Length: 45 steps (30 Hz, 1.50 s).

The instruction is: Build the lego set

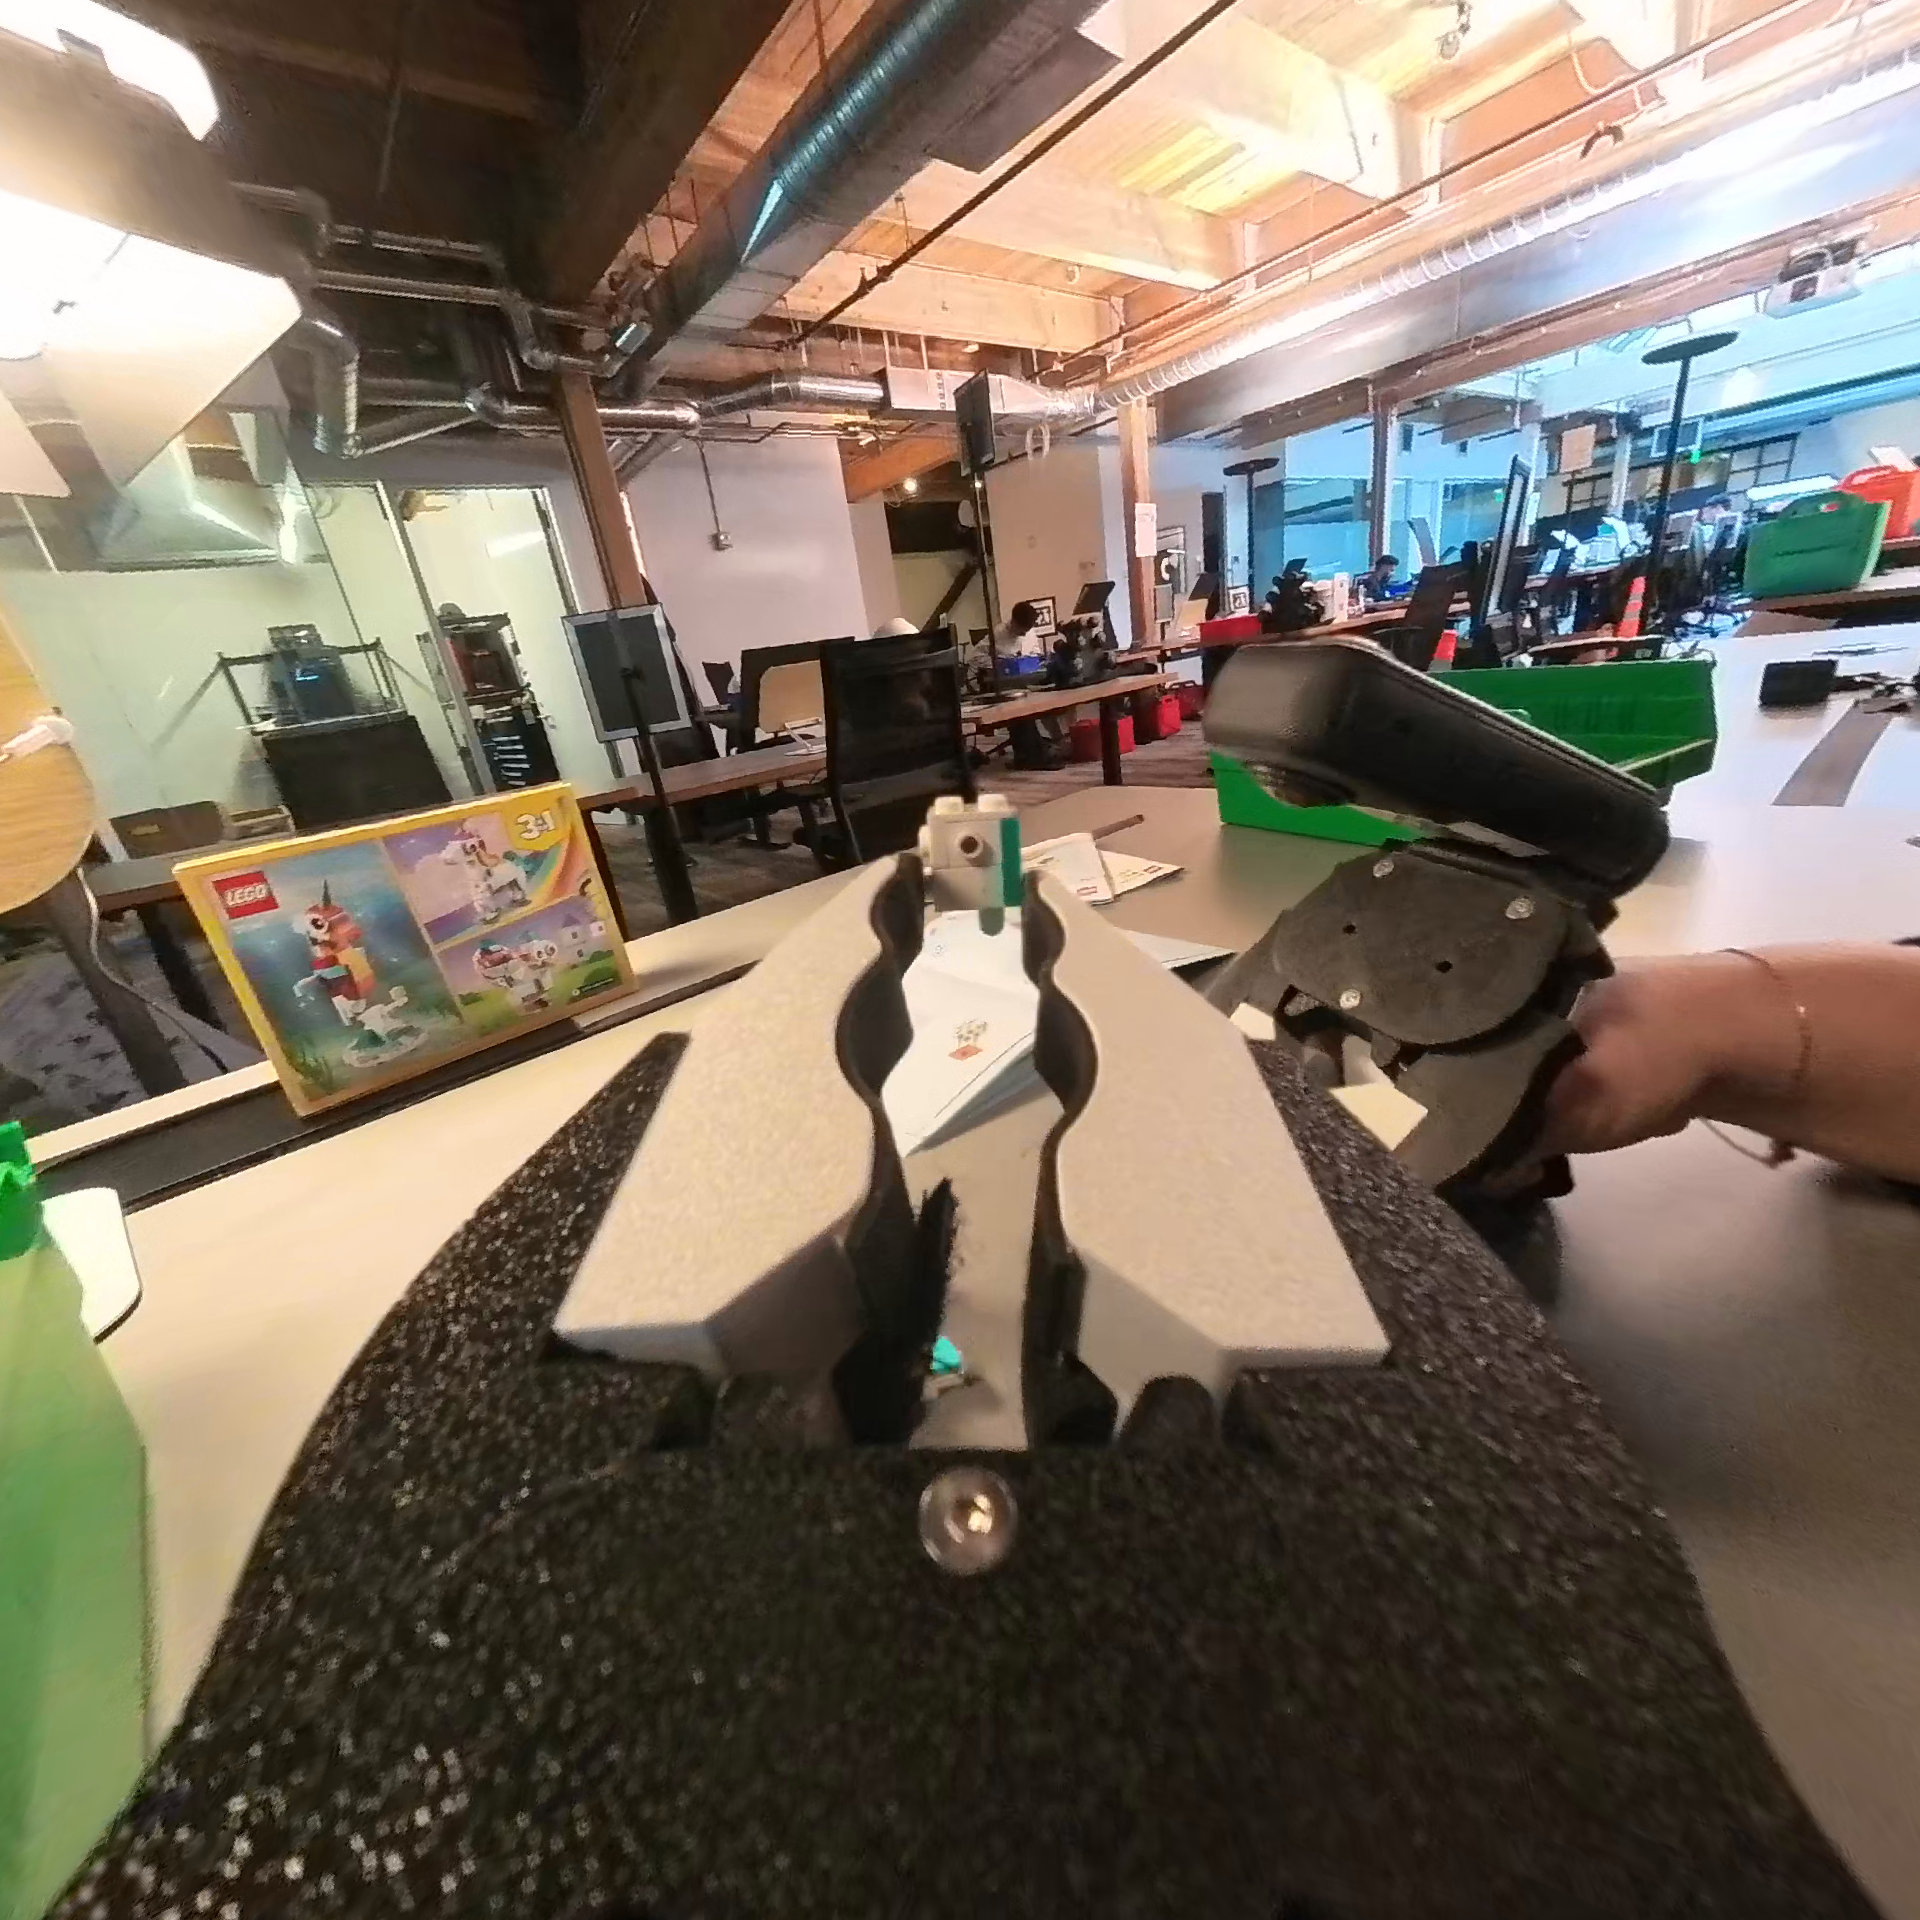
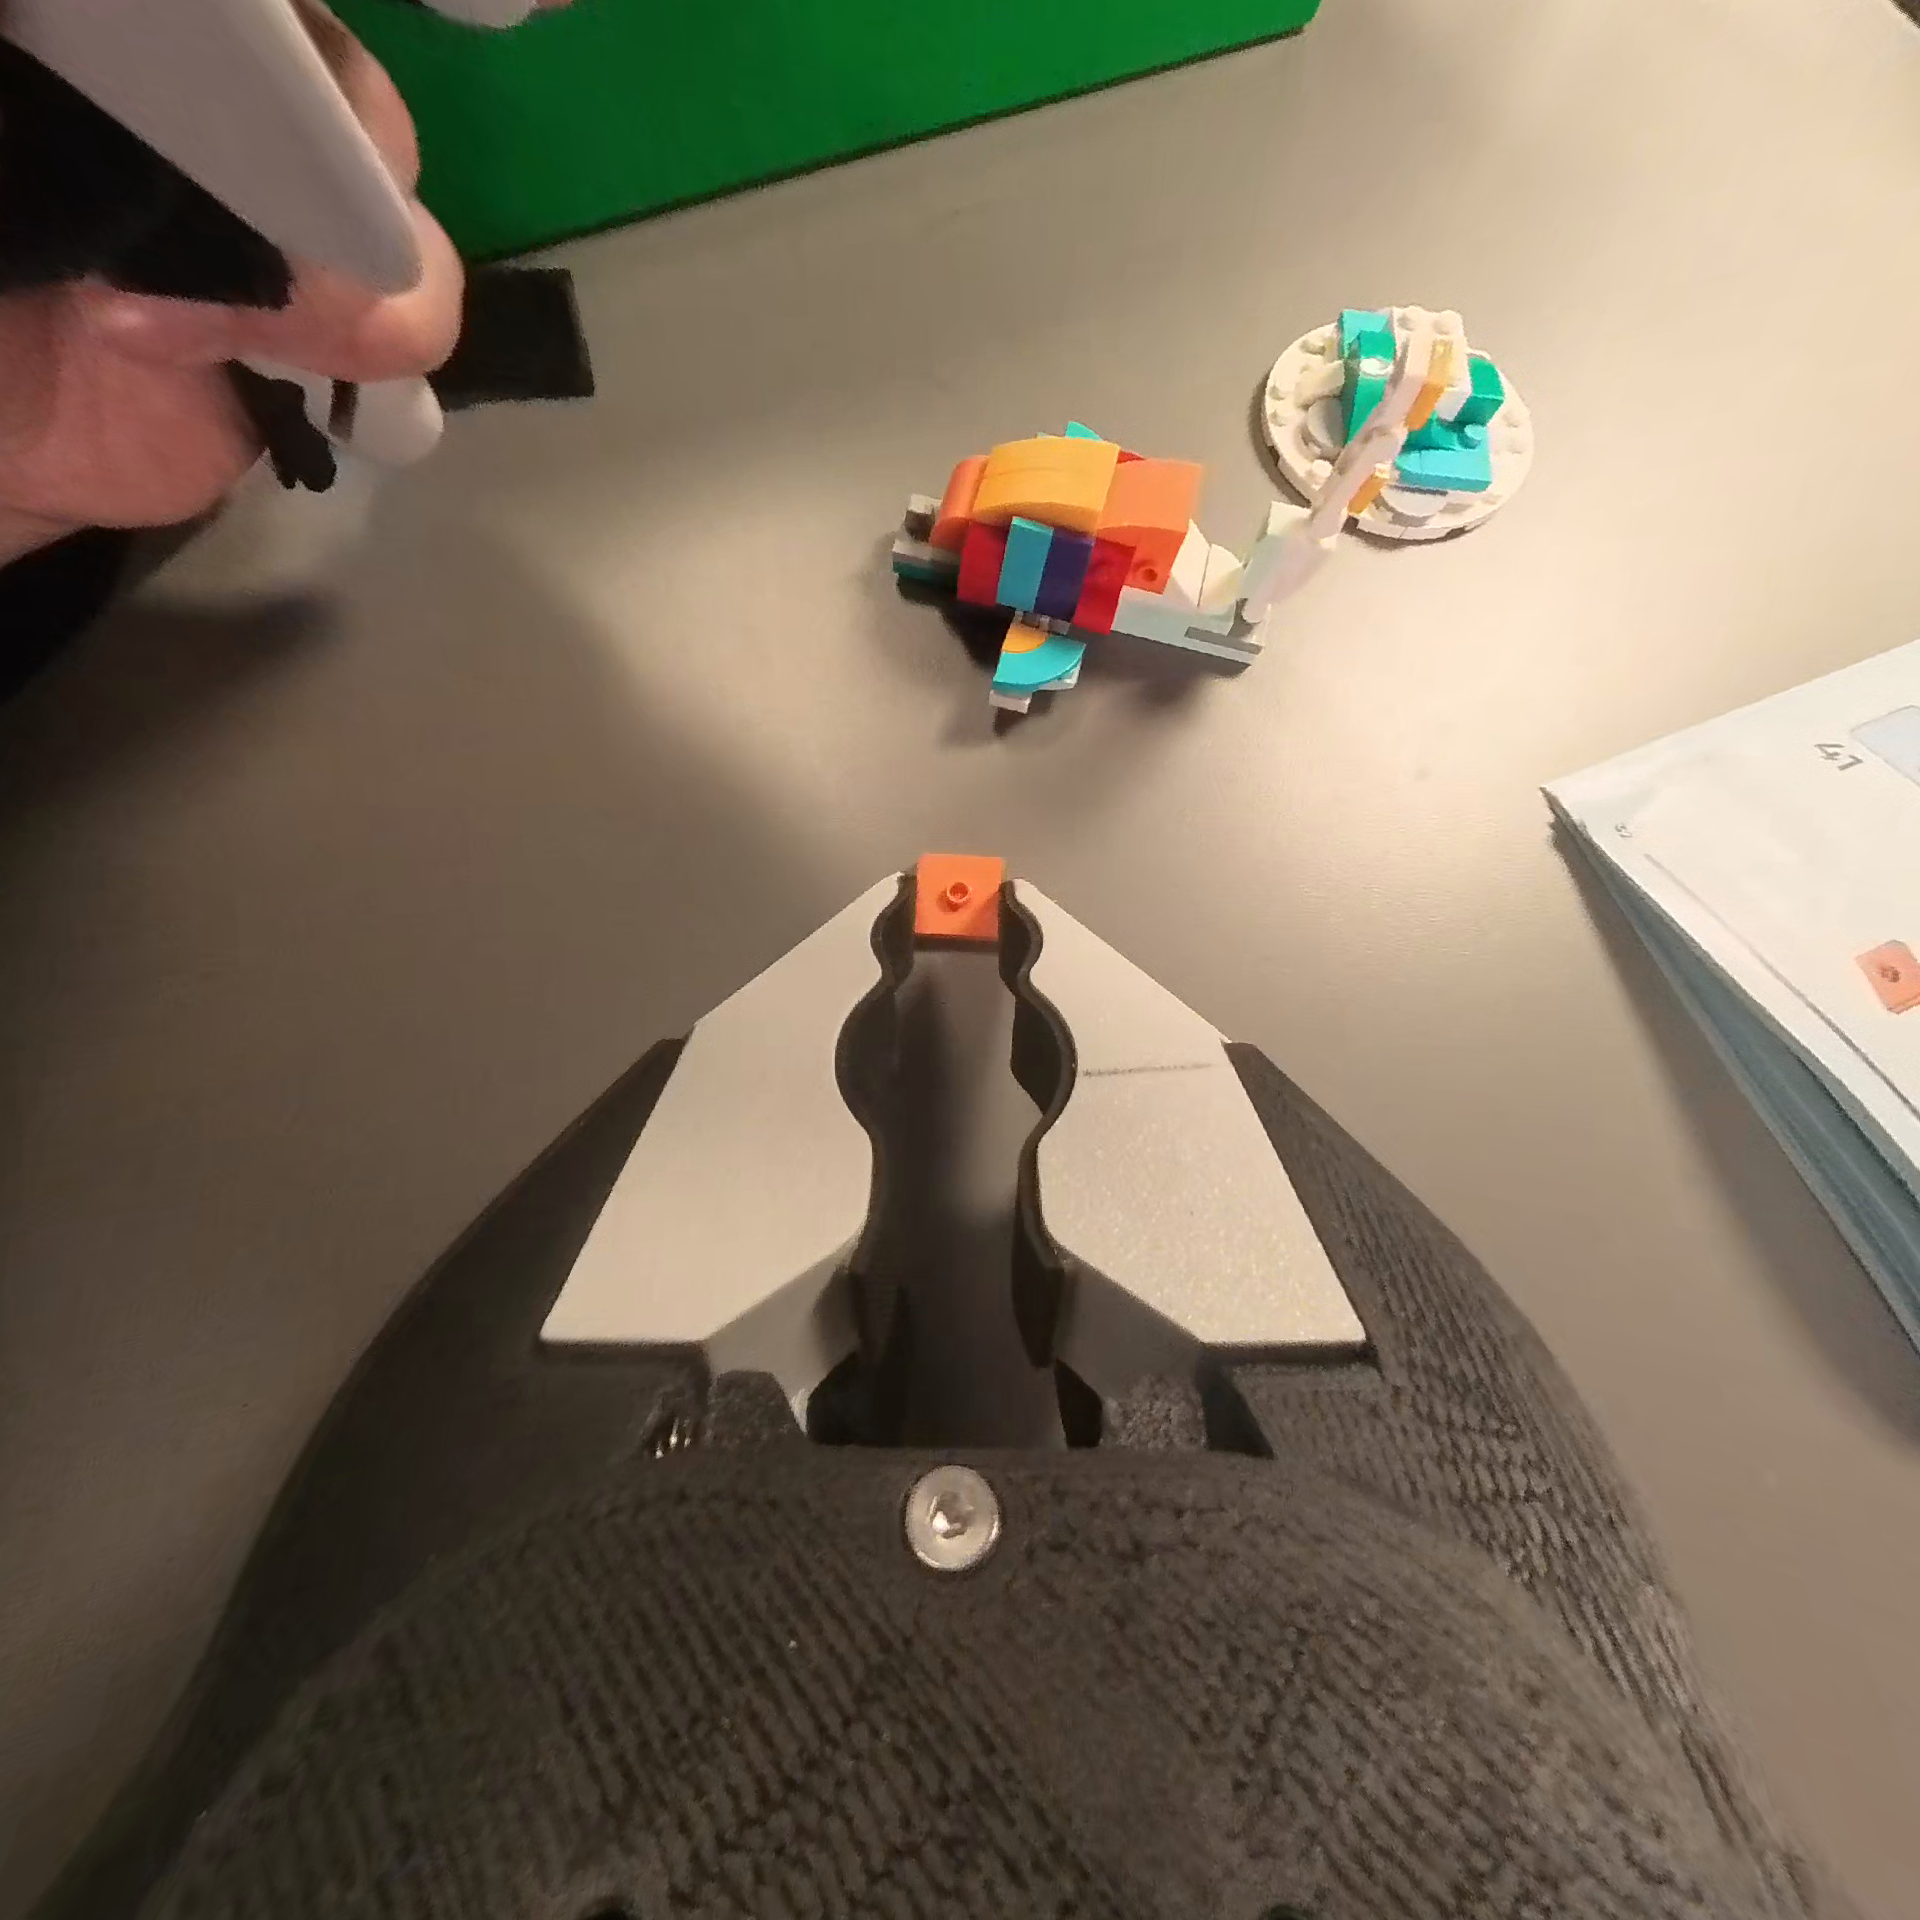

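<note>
The right gripper (image 2: 958,902) is clamped on a small orange one-stud plate (image 2: 958,900), pinched at the very fingertips with the stud facing the camera, hovering over the grey table (image 2: 520,831). The left gripper (image 1: 971,883) is closed on a small white-and-teal brick subassembly (image 1: 974,847), held up at its tips well above the table. Beyond the orange plate lies the part-built model (image 2: 1070,561), a multicoloured body on its side, joined by a white jointed piece to a round white base (image 2: 1397,421) at the far right. An open instruction booklet (image 2: 1766,935) sits at the right edge, and the set's yellow box (image 1: 405,940) stands at the far left of the left wrist view. The step in hand appears to be adding the orange plate. The next move probably calls for bringing it squarely over its studs, on the model or the held subassembly, and pressing without letting the tiny plate twist.
</note>
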Available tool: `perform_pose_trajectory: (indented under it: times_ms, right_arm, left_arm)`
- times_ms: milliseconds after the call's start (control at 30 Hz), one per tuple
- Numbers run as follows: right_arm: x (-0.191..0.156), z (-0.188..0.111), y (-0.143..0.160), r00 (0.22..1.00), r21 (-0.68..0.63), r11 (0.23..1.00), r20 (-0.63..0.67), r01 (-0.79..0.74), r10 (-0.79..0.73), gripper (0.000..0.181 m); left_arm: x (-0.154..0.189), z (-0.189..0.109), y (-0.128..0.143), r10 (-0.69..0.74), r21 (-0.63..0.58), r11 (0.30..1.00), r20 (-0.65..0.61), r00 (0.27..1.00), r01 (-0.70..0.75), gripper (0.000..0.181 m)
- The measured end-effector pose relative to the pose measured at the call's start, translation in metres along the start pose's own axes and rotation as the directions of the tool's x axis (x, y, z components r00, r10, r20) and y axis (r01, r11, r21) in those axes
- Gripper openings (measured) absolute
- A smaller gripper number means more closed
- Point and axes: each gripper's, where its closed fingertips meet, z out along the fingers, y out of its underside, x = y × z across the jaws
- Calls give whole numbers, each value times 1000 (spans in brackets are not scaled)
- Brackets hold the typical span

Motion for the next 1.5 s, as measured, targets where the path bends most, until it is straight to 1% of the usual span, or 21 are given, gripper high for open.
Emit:
perform_pose_trajectory:
  times_ms: [67, 133, 200, 267, 367, 433, 533, 600, 667, 767, 867, 1033, 1200, 1500]
  right_arm:
    - [-1, -2, 1, 1000, 0, 1000, 6, 9, -9, 14]
    - [5, -7, 3, 999, -6, 999, -15, 33, -33, 14]
    - [7, -26, -8, 996, 35, 995, -10, 88, -88, 14]
    - [1, -60, -31, 984, 137, 976, 32, 171, -177, 14]
    - [2, -122, -75, 966, 305, 924, 42, 231, -255, 14]
    - [0, -165, -105, 952, 406, 880, 65, 247, -298, 13]
    - [-12, -214, -141, 920, 490, 832, 135, 260, -367, 13]
    - [-28, -234, -157, 885, 501, 826, 218, 260, -410, 13]
    - [-41, -239, -161, 852, 451, 848, 291, 279, -435, 14]
    - [-58, -239, -156, 804, 352, 885, 404, 304, -436, 14]
    - [-65, -239, -154, 784, 301, 904, 460, 304, -417, 14]
    - [-63, -236, -148, 778, 228, 908, 468, 351, -418, 14]
    - [-64, -237, -146, 770, 200, 905, 475, 376, -426, 14]
    - [-67, -237, -144, 761, 187, 895, 474, 406, -444, 14]
  left_arm:
    - [2, 1, -2, -18, 7, 1000, -17, 1000, 18, 16]
    - [3, 3, -6, -47, 7, 999, -40, 998, 47, 16]
    - [8, 8, -17, -98, 22, 995, -84, 992, 100, 16]
    - [20, 15, -36, -158, 51, 985, -160, 975, 168, 16]
    - [44, 21, -67, -214, 85, 965, -293, 932, 249, 16]
    - [58, 23, -82, -221, 91, 960, -342, 913, 267, 16]
    - [79, 23, -94, -225, 77, 958, -391, 892, 275, 16]
    - [90, 22, -101, -229, 74, 955, -425, 875, 286, 16]
    - [99, 20, -109, -231, 85, 949, -462, 856, 302, 16]
    - [105, 18, -114, -227, 91, 947, -483, 845, 307, 16]
    - [109, 16, -117, -217, 94, 949, -492, 843, 299, 16]
    - [112, 13, -119, -180, 110, 959, -481, 858, 263, 16]
    - [112, 12, -120, -164, 116, 962, -476, 864, 247, 16]
    - [114, 11, -120, -184, 113, 955, -495, 849, 273, 16]
